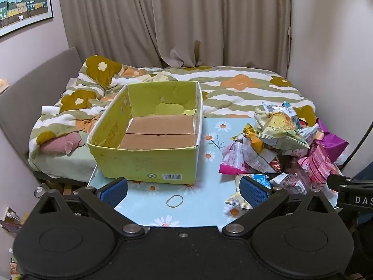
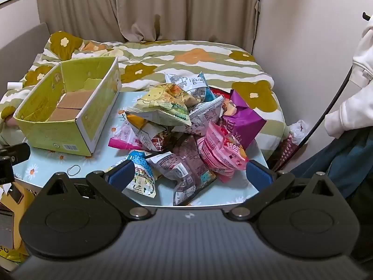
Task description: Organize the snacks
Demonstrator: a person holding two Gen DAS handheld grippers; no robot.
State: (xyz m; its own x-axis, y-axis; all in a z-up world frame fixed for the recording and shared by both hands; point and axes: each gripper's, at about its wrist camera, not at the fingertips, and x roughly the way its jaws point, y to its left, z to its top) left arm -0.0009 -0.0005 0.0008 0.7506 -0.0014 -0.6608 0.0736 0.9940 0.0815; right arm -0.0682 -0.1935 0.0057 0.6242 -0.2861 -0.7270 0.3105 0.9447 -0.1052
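A yellow-green cardboard box (image 1: 149, 163) stands open and empty on the floral table (image 1: 202, 207); it also shows in the right wrist view (image 2: 53, 137) at the left. A pile of snack bags (image 1: 279, 144) lies to its right, seen closer in the right wrist view (image 2: 186, 126). My left gripper (image 1: 184, 191) is open and empty, held in front of the box over the table. My right gripper (image 2: 190, 175) is open and empty, just in front of the pile, with a purple-brown bag (image 2: 184, 175) between its fingers' line.
A rubber band (image 1: 174, 201) lies on the table in front of the box. A bed with a flowered cover (image 1: 233, 84) is behind the table. Curtains and walls close the room. A person in white (image 2: 359, 74) stands at the right.
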